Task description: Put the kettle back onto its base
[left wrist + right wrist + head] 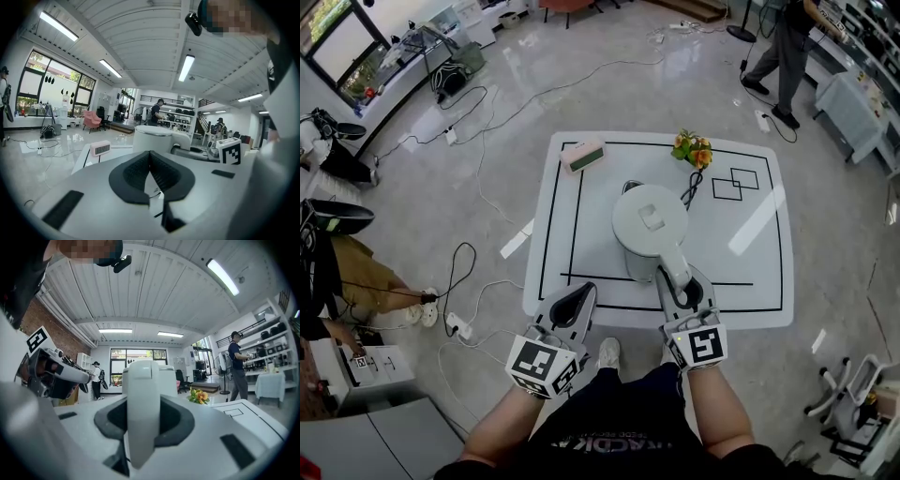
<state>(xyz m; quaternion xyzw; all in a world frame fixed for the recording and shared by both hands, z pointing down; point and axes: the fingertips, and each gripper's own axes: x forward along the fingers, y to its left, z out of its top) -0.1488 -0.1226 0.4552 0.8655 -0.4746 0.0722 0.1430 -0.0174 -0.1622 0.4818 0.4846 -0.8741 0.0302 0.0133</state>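
White lined table (759, 272) in an open-plan lab with a glossy floor. Right gripper (684, 286) is clamped on the handle (140, 413) of the kettle (649, 223), jaws part-way apart around it. Left gripper (572, 305) is closed on nothing, hanging at the table's near edge (idle). Kettle is upright, mid-table. Black cord (691, 190) runs out behind it toward the flowers (692, 148); pink digital clock (583, 156) sits far left. Base isn't visible (probably under the kettle body), so I can't tell if the kettle is seated. My read: placement nearly done. Left to do: confirm seating, release the handle.
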